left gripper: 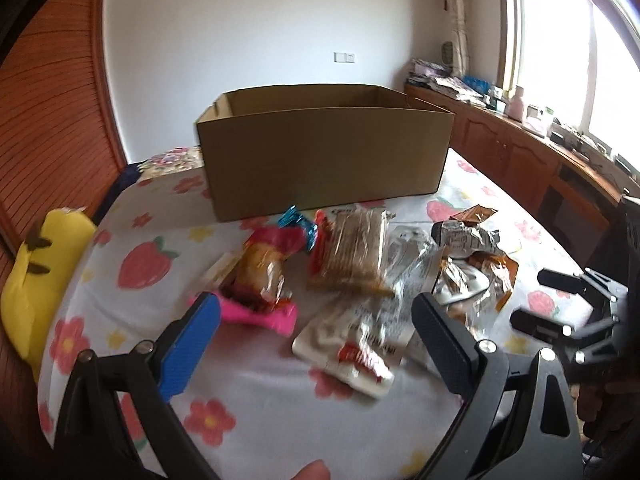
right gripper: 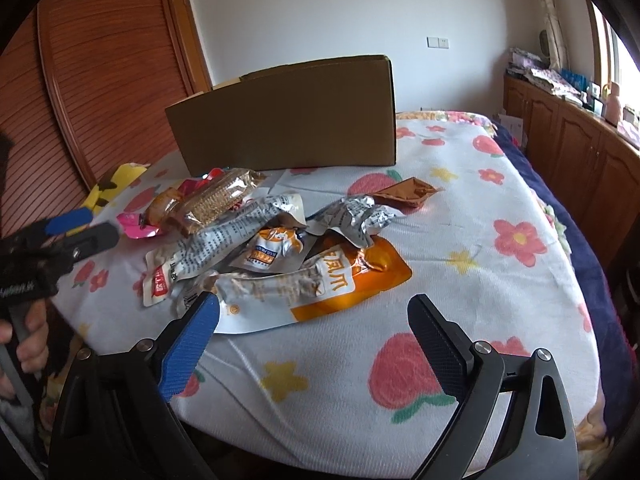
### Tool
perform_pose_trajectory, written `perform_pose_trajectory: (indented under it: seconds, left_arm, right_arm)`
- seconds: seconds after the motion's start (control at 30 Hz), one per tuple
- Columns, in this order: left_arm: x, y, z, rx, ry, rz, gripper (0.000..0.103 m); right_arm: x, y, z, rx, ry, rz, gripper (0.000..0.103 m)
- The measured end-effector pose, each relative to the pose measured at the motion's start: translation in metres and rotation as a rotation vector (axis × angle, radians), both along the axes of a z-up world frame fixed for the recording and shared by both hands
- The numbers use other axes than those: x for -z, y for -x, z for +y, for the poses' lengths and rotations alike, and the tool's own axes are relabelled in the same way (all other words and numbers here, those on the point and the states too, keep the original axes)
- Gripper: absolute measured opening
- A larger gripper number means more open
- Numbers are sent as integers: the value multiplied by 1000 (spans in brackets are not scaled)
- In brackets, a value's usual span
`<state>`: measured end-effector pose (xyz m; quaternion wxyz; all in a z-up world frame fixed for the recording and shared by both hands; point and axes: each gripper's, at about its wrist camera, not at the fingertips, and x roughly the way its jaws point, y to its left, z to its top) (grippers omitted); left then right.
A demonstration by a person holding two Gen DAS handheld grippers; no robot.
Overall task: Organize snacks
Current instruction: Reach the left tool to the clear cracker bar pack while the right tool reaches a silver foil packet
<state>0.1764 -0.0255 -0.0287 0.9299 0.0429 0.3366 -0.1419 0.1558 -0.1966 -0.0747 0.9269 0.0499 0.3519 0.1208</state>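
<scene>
A pile of snack packets lies on the flowered bedspread (left gripper: 256, 408) in front of an open cardboard box (left gripper: 324, 156). The left wrist view shows a pink-wrapped bun (left gripper: 260, 276), a cracker pack (left gripper: 352, 252), a white-and-red pouch (left gripper: 352, 344) and crumpled silver packets (left gripper: 464, 240). My left gripper (left gripper: 316, 316) is open and empty just above the white pouch. My right gripper (right gripper: 314, 320) is open and empty over the near edge of an orange pouch (right gripper: 340, 284). The box (right gripper: 288, 120) stands behind the pile. The right gripper also shows at the right edge of the left wrist view (left gripper: 548, 300).
A yellow plush toy (left gripper: 36, 276) lies at the bed's left edge. A brown sachet (right gripper: 404, 194) lies apart from the pile. Wooden cabinets (left gripper: 520, 148) with clutter run along the right wall under the window. A slatted wooden wardrobe door (right gripper: 92, 92) stands on the left.
</scene>
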Motion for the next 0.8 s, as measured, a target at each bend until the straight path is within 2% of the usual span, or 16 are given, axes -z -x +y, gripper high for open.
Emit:
perform_pose_trajectory:
  seconds: [0.23,0.37,0.53,0.8]
  left_arm:
    - [-4,-35,-14,91,31,59,90]
    - [-7,-50,-27,134,3,65,86]
    - [-2,-73,-40,190,-27,117,63]
    - [8,-98,-45,234,-42,207,51]
  right_arm:
    - [1,-5,-1,-6,4,6,97]
    - [-3,-10,-4,-16,0,3,97]
    - [-11,-24,-6,-38,17,-6,96]
    - [-23,-50,-9,-96,37,-9,96]
